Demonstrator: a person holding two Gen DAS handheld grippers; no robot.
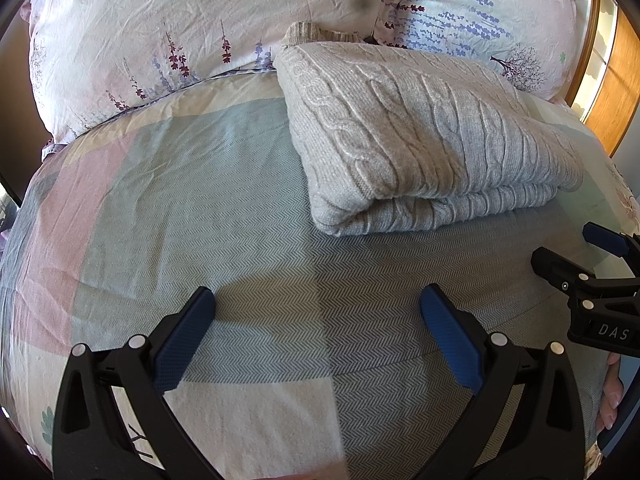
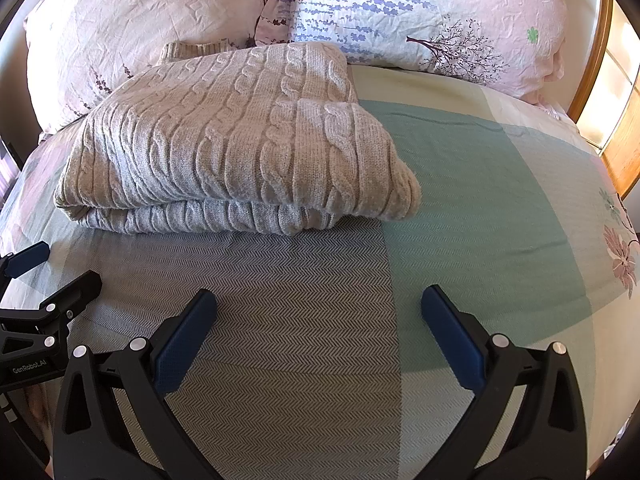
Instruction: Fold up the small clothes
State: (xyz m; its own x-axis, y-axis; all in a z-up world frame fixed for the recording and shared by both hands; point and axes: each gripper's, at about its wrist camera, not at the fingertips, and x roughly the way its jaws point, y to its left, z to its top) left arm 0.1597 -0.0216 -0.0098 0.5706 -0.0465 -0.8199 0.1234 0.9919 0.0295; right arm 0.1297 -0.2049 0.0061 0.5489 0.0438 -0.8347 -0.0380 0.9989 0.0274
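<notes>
The sweater (image 1: 424, 132) is pale grey cable knit with raised braided ribs; it lies folded into a thick, roughly rectangular bundle of stacked layers on the bed, its rounded fold edge facing the cameras; a ribbed beige edge, collar or cuff, pokes out at its far end against the pillows; nothing touches or holds it.
</notes>
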